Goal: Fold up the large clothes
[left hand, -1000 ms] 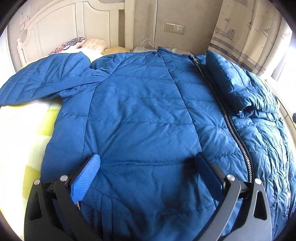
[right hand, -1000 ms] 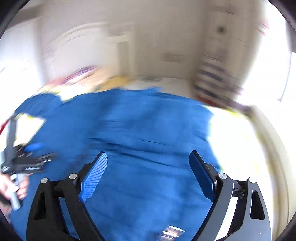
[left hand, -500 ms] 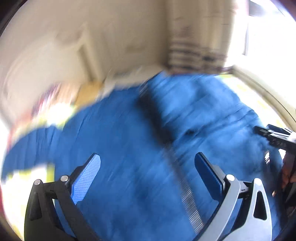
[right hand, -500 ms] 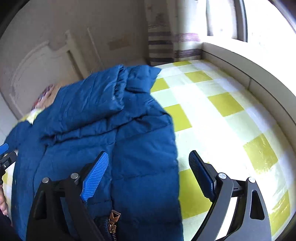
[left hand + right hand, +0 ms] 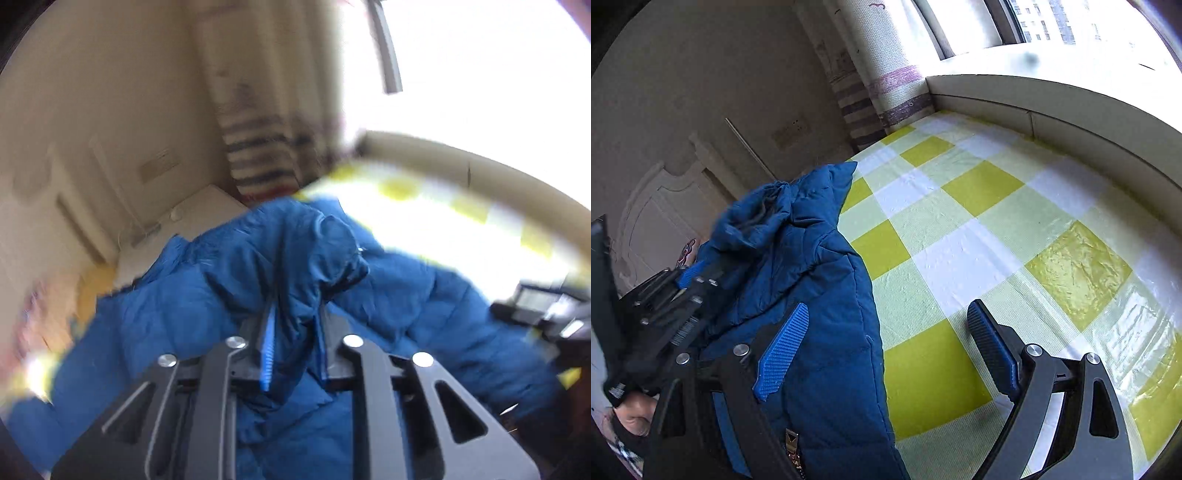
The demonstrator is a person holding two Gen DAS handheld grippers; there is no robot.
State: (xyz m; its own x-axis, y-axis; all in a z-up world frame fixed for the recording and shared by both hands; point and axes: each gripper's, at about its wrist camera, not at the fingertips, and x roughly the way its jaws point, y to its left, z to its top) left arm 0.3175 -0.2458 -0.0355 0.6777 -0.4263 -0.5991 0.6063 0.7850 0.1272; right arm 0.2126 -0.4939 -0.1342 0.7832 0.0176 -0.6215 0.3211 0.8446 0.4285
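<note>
Jacket (image 5: 812, 302), a blue quilted down coat, lies on the bed (image 5: 1015, 206) over its yellow-and-white checked sheet, with one half bunched up and lifted toward the headboard end. Your left claw (image 5: 295, 325) has just clamped down and now grips a raised ridge of the padded fabric between its pads; the left wrist view is blurred, so which part of the coat it has taken cannot be told for sure, though the bundle above it looks like a sleeve or a front panel. Your right claw (image 5: 886, 350) stands released, nothing between its jaws, its near finger over the coat's edge and its far finger over bare sheet, just above the zipper pull (image 5: 792, 443) at the hem.

To do this fold well, carry the gripped layer across in one low, level sweep, so the slippery shell does not balloon or slide out of the pinch. Bring the right claw onto the open front edge beside the zipper and close it there before you pull, since puffy filling will likely drag the lower layer along if that side is left free. Lay the panel flat along the zipper line, press the air out, and only then let go. The main risk, by the look of it, is a shallow grip on thick padding.
</note>
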